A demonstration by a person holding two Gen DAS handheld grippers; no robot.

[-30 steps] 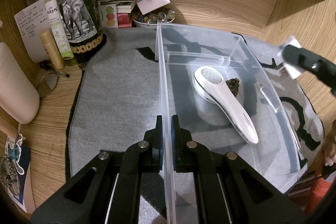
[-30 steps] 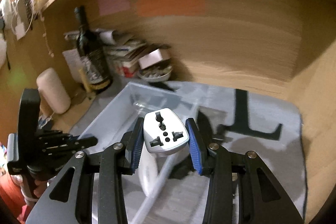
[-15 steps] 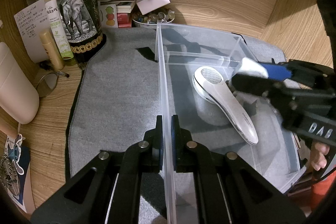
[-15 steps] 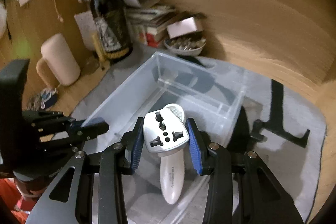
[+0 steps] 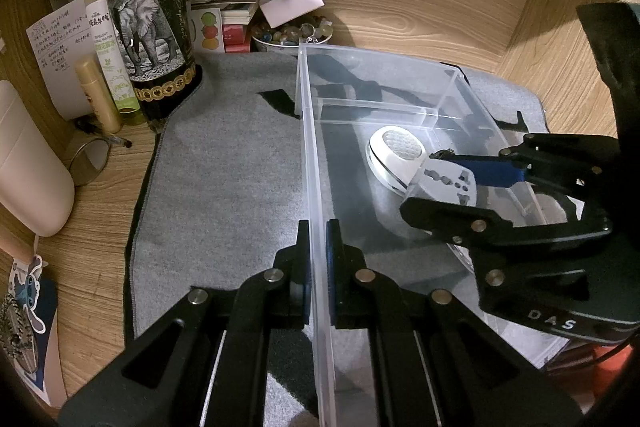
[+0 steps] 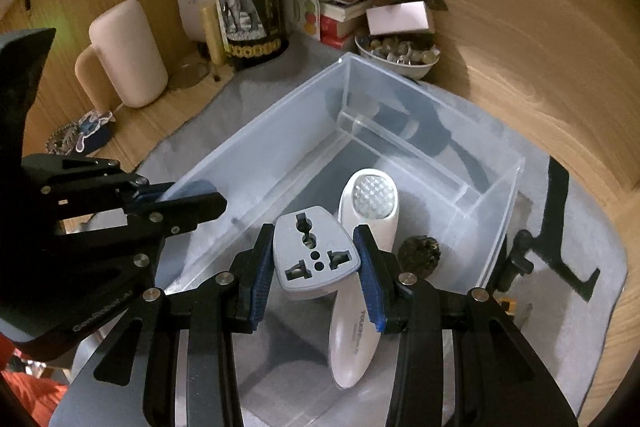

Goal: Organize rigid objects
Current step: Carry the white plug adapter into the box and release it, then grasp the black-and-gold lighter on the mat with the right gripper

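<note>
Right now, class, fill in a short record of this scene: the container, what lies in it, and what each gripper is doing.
container: clear plastic bin on a grey mat
contents: white handheld device; small dark pinecone-like object
left gripper: shut on the bin's side wall
right gripper: shut on a grey travel adapter, held above the bin's inside
behind bin: dark wine bottle, bowl of stones

The left gripper point(image 5: 317, 243) points steeply down with its fingers point(image 5: 301, 247) pinched tight on the clear bin wall point(image 5: 316, 187), while the right gripper point(image 6: 316, 259), angled down over the bin, has its blue-padded fingers point(image 6: 370, 279) clamped on either side of a white plug adapter point(image 6: 314, 255).
</note>
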